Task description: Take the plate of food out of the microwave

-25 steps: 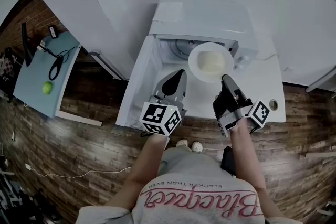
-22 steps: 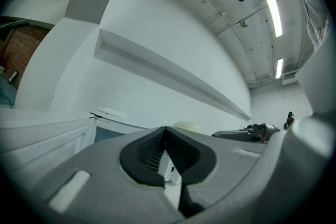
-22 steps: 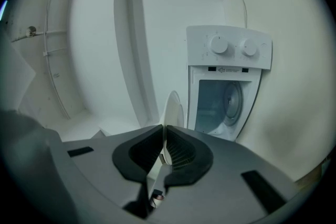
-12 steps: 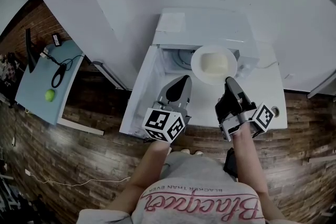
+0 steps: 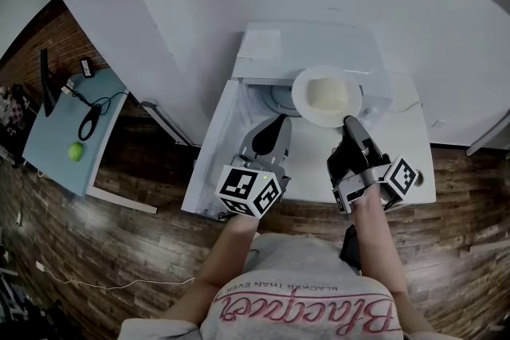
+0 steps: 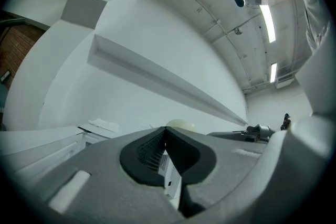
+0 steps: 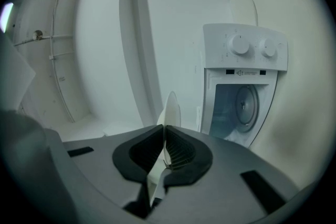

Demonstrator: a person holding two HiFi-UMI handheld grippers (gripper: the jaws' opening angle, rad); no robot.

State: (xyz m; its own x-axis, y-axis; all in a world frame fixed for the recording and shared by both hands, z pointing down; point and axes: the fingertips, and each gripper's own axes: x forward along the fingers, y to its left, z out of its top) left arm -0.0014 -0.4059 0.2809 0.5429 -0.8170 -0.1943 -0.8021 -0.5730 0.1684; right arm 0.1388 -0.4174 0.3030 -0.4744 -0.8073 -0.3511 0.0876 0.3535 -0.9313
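The right tongs are clamped on the near rim of the plate of food, carrying it flat just outside the microwave so nothing spills, I'd guess, while the left tongs, pressed together and empty, hover alongside.

Jaws of the right gripper hide the near rim of the plate.

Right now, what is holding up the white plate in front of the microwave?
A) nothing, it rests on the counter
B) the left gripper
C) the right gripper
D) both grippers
C: the right gripper has its jaws closed on the near rim of the plate, while the left gripper is shut on nothing, off to the plate's left.
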